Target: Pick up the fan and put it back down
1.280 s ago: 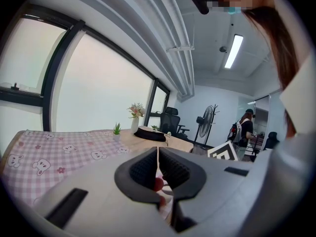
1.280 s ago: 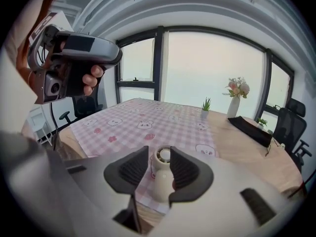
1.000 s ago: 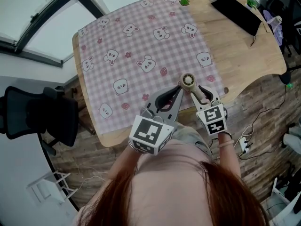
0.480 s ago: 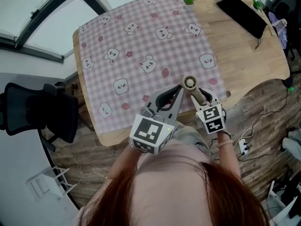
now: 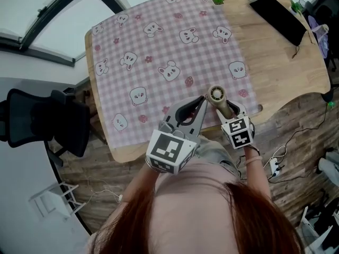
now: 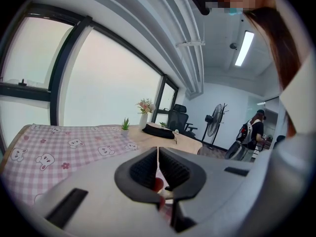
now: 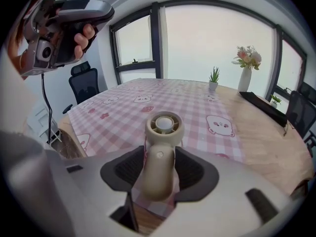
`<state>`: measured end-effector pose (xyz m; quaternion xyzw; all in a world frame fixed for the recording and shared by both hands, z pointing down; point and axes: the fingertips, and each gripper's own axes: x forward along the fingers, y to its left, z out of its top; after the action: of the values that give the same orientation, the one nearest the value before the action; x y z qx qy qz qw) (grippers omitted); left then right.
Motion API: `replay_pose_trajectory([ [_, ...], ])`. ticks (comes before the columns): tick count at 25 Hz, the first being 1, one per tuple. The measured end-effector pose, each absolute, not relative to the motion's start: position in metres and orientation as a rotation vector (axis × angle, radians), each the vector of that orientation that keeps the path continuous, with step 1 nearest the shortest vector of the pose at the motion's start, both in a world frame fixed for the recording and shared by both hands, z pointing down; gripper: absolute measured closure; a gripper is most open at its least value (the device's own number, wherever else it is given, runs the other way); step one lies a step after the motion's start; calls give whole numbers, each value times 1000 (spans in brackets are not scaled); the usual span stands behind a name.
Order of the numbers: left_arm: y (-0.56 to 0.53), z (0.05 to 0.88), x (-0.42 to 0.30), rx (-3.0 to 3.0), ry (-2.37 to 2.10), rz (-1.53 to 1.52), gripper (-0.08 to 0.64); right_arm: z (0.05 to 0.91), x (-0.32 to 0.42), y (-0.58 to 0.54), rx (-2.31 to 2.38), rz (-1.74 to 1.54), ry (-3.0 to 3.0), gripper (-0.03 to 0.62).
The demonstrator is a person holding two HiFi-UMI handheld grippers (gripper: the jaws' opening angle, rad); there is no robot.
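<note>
One fan [image 7: 163,125] between just-opened right tongs [image 7: 160,168]

Fan [image 5: 217,96] cream-beige. Tablecloth [image 5: 159,46] pink-white gingham, white bunny faces, red flowers. Table [image 5: 278,62] pale wood.

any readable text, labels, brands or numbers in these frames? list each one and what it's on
No readable text in any view.
Left marker cube and right marker cube: black-and-white square patterns only, no letters or digits.
Fan: plain beige, no brand or label showing.
Tablecloth: cartoon animal and flower prints, no words.
Black item at the table's far end: too small to tell.
</note>
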<state>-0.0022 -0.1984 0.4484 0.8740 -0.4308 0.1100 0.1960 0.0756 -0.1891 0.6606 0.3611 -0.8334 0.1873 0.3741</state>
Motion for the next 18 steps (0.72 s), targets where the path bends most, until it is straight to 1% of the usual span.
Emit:
replay_pose_trajectory([
  [11,-189,440,-13,2446,-1229,309,545,676,75,-186,917,508,-2086,388],
  [18,-189,437,-15,2478,-1184,327,545,680,77,-189,916,528,-2096,395],
])
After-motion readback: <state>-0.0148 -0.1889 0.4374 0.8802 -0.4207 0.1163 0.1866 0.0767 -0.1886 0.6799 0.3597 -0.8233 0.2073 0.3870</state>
